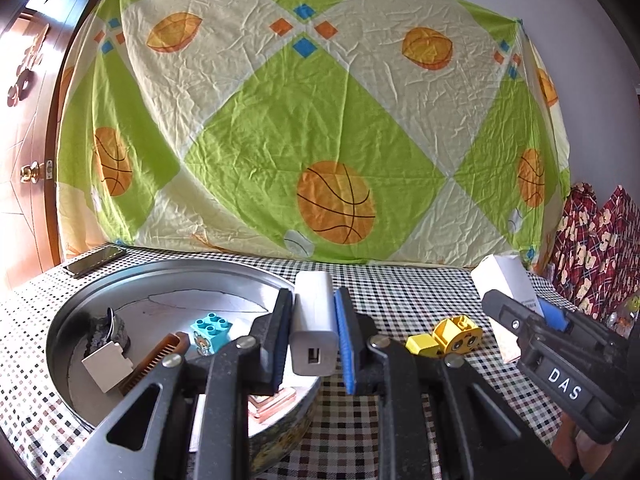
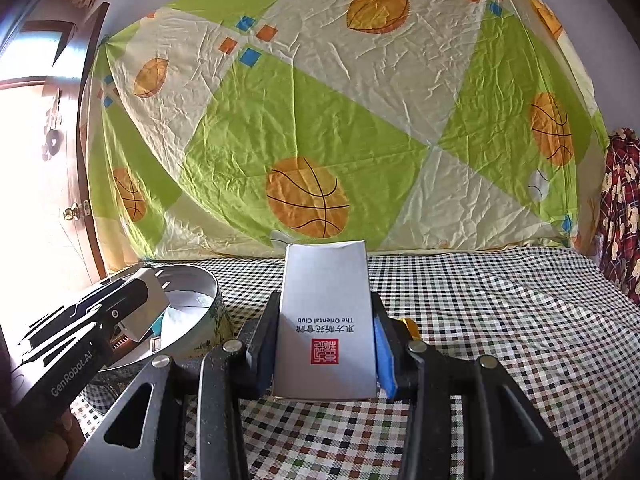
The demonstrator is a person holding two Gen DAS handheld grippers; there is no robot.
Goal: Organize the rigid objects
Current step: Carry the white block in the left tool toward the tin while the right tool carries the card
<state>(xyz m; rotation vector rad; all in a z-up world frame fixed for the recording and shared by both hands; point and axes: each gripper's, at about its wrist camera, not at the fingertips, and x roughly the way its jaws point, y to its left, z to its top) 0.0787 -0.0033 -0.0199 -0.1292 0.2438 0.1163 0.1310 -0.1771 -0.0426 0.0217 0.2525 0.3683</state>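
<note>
My left gripper [image 1: 313,312] is shut on a white USB charger block [image 1: 314,320], held above the right rim of the round metal tin [image 1: 168,270]. The tin holds a blue toy brick [image 1: 210,330], a brown comb [image 1: 154,360], a small white box [image 1: 106,364] and a dark crumpled item [image 1: 106,330]. My right gripper [image 2: 326,320] is shut on a white carton with a red seal [image 2: 326,320], over the checked tablecloth [image 2: 500,320]. In the left wrist view the right gripper [image 1: 532,308] and that carton [image 1: 502,280] appear at the right. A yellow toy piece [image 1: 448,336] lies on the cloth between them.
A phone [image 1: 94,260] lies at the table's back left corner. A basketball-print sheet [image 1: 304,128] hangs behind the table. A wooden door [image 1: 24,128] stands at the left, and red patterned fabric [image 1: 596,248] at the right. Pink items [image 1: 276,402] sit in the tin beneath my left gripper.
</note>
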